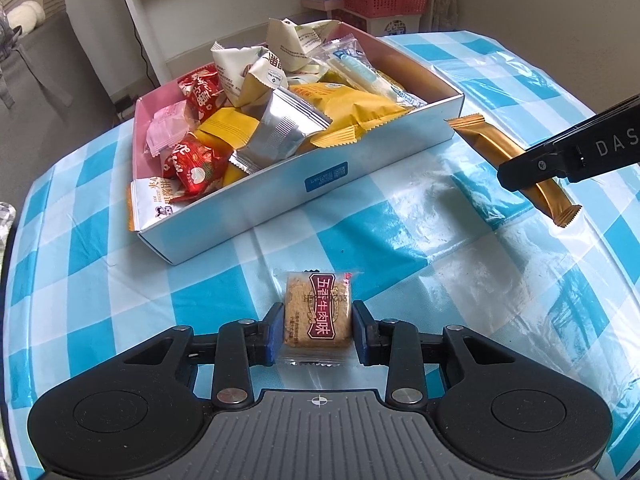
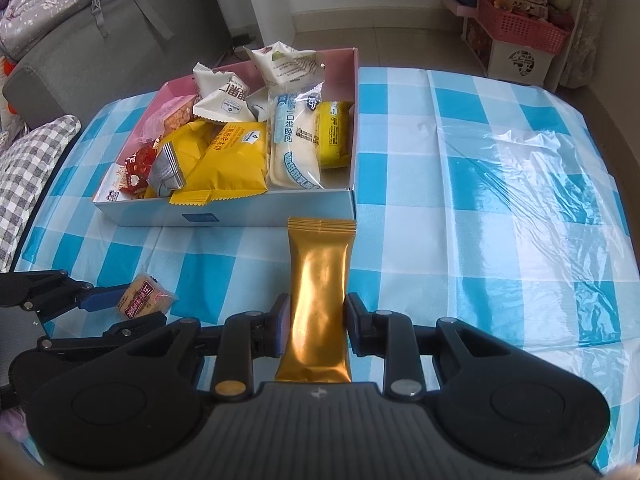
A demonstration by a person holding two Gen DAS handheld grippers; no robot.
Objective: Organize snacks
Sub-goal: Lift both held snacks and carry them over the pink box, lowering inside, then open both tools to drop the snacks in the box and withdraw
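Left gripper (image 1: 318, 330) fingers clamped on square beef-flavour cake packet (image 1: 317, 312), low over checked surface (image 1: 460, 280). Right gripper (image 2: 316, 320) fingers clamped mid-length on gold bar wrapper (image 2: 320, 300), just short of snack box (image 2: 260, 210). Lift both clear of near wall before crossing. Drop into bare right end; avoid snagging yellow packets (image 2: 224, 164) overhanging the rim.

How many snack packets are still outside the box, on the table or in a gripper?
2. The square biscuit packet sits between the left gripper pads on the tablecloth. The gold bar packet is gripped by the right gripper, in front of the box. None looks hidden.
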